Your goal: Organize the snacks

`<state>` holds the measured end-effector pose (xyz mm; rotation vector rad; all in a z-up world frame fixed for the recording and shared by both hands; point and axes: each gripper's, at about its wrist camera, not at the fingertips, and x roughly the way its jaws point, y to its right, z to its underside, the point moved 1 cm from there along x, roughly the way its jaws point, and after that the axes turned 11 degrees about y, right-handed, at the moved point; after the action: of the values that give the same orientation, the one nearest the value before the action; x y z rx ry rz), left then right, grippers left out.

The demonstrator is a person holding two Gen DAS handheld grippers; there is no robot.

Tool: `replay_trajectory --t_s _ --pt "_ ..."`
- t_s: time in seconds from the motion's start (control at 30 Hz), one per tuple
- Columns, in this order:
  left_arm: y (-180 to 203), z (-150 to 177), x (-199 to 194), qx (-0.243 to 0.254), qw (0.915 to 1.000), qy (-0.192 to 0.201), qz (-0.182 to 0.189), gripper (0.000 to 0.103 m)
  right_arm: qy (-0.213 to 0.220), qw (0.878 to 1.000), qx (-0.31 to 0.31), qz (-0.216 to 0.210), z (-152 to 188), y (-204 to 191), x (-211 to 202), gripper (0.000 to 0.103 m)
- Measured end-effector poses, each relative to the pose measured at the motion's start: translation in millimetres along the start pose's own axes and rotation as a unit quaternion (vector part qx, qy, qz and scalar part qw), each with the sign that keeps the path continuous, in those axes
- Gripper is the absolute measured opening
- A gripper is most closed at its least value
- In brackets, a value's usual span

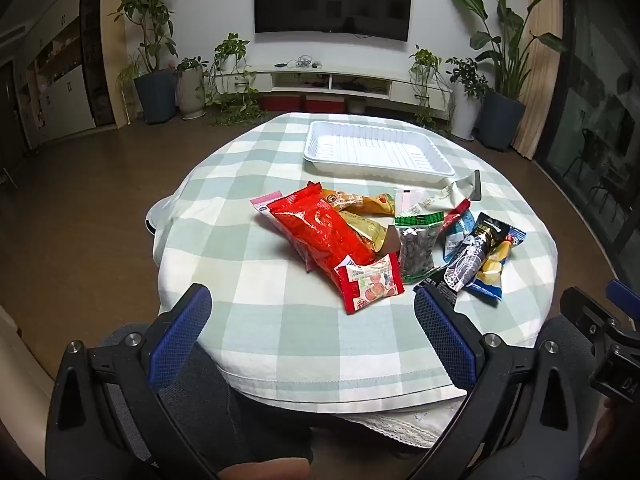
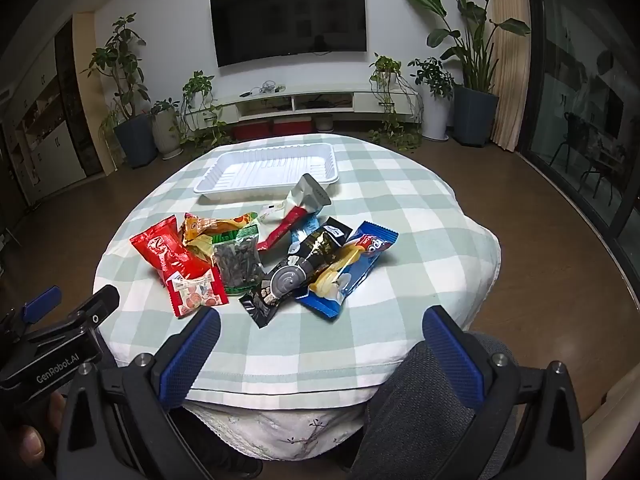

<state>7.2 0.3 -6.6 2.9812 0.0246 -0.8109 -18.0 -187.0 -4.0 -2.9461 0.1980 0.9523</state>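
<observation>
A heap of snack packets lies mid-table: a big red bag [image 1: 320, 236] [image 2: 166, 254], a small red-and-white packet [image 1: 370, 285] [image 2: 196, 295], a clear seed bag with a green top [image 1: 418, 246] [image 2: 238, 262], a black packet [image 1: 474, 256] [image 2: 298, 272], a blue packet [image 1: 494, 270] [image 2: 354, 272], and yellow packets [image 1: 360, 202]. An empty white tray [image 1: 376, 154] [image 2: 268, 170] stands behind them. My left gripper [image 1: 312, 304] is open and empty, just short of the small red packet. My right gripper [image 2: 320, 324] is open and empty, in front of the black and blue packets.
The round table has a green-and-white checked cloth [image 1: 280, 320] [image 2: 400, 220]; its near edge lies under both grippers. The left gripper shows at the left of the right wrist view [image 2: 60, 340]. Wooden floor, potted plants, a TV and a low console lie beyond.
</observation>
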Motion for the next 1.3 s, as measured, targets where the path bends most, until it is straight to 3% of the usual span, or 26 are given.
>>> replay_trajectory --t_s 1.3 --pt "1.1 2.8 1.7 0.006 1.0000 -0.004 -0.006 0.103 -0.006 1.000 0.000 0.000 2.2 -1.5 3.1 0.103"
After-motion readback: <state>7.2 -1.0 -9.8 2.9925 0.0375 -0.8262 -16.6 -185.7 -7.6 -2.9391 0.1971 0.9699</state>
